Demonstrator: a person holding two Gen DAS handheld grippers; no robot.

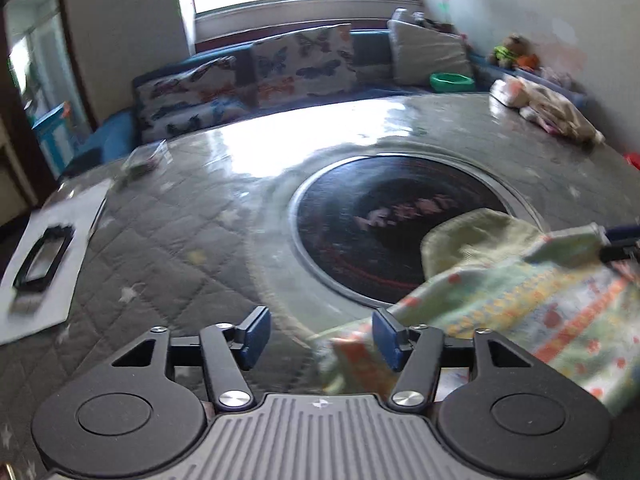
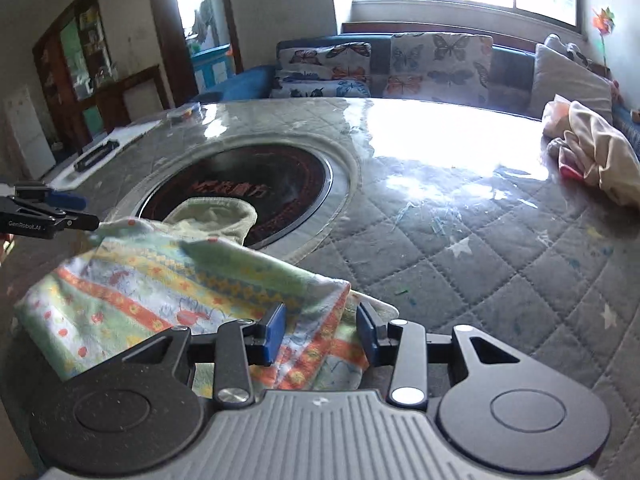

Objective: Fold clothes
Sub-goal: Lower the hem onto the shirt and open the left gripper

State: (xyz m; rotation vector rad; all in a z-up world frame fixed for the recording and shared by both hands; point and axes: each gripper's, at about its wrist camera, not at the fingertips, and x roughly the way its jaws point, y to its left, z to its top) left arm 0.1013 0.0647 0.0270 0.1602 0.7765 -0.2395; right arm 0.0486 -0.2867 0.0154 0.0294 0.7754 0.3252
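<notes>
A small patterned garment (image 2: 168, 292), pale green with orange and yellow bands, lies bunched on the grey quilted table cover (image 2: 460, 260). Its pale green cuffed end (image 2: 216, 216) rests over the dark round inset (image 2: 256, 184). My right gripper (image 2: 322, 332) is open, its blue pads either side of the garment's near corner. My left gripper (image 1: 320, 336) is open, with the garment's edge (image 1: 352, 352) next to its right pad. In the right wrist view the left gripper (image 2: 60, 208) shows at the garment's far left edge. The garment also shows in the left wrist view (image 1: 532, 300).
A pile of beige and pink clothes (image 2: 592, 156) lies at the table's far right, also in the left wrist view (image 1: 548, 108). A white sheet with a black frame (image 1: 44, 256) lies at the left edge. A butterfly-cushion sofa (image 2: 384, 64) stands behind the table.
</notes>
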